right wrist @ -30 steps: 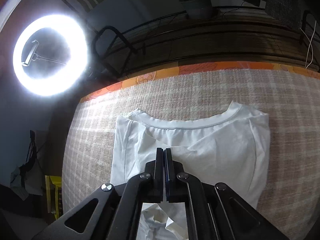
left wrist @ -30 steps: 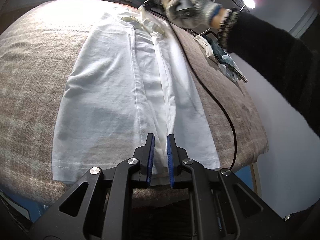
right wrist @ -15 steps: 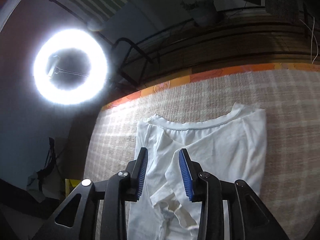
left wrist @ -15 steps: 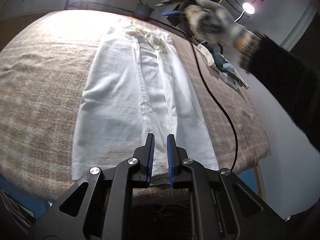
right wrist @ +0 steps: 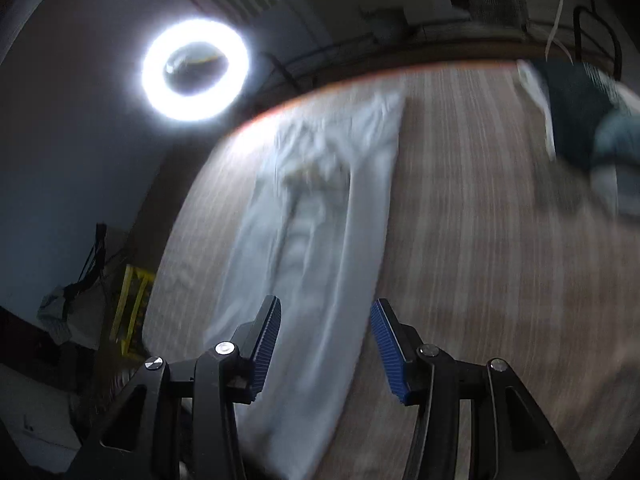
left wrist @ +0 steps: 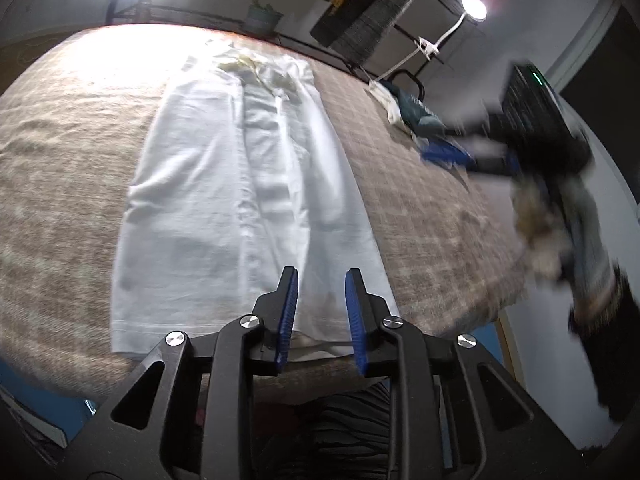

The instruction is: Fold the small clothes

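Observation:
A white shirt (left wrist: 240, 184) lies flat on the plaid-covered table (left wrist: 432, 208), both long sides folded in to make a narrow strip, its collar end at the far edge. My left gripper (left wrist: 320, 280) is open and empty just above the near hem. My right gripper (right wrist: 324, 312) is open and empty above the table, over the shirt's right side (right wrist: 320, 240); in the left wrist view it shows as a blur at the right (left wrist: 480, 160), held by a gloved hand.
A small heap of other clothes (left wrist: 412, 114) lies at the table's far right edge and also shows in the right wrist view (right wrist: 580, 128). A ring light (right wrist: 196, 70) stands behind the table. A lamp (left wrist: 474, 8) is at the back right.
My right gripper opened, let go of the shirt near the collar, and swung away to the right and toward the near end. My left gripper opened wider at the hem.

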Demonstrator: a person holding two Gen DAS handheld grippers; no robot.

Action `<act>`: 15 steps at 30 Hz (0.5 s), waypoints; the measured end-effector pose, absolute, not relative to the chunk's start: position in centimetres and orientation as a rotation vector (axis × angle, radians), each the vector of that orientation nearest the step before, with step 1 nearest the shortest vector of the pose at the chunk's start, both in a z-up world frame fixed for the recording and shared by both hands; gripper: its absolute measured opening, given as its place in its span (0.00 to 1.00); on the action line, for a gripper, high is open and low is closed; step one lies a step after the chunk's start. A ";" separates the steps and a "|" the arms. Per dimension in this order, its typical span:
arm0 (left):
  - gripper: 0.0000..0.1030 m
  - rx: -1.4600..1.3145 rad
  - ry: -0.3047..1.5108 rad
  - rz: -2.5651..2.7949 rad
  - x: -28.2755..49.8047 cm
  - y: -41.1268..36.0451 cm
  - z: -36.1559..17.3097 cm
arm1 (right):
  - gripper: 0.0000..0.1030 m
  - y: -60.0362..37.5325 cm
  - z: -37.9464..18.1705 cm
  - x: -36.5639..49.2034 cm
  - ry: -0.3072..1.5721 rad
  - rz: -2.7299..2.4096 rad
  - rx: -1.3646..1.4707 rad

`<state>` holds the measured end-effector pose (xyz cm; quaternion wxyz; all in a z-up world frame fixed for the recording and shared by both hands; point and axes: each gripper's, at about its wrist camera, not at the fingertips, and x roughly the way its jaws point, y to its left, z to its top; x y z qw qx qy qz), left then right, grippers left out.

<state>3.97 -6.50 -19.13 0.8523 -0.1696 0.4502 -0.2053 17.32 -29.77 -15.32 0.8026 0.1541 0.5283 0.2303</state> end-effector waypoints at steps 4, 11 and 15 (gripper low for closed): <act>0.22 -0.331 0.981 -0.447 4.9 -7.8 -20.1 | 0.49 -29.2 -19.8 11.4 1.198 0.513 0.364; 0.19 -0.363 1.051 -0.410 6.7 -8.2 -22.3 | 0.48 -26.8 -24.3 6.4 1.258 0.563 0.392; 0.02 -0.416 1.075 -0.417 7.5 -8.1 -23.2 | 0.36 -26.1 -25.3 6.1 1.245 0.580 0.403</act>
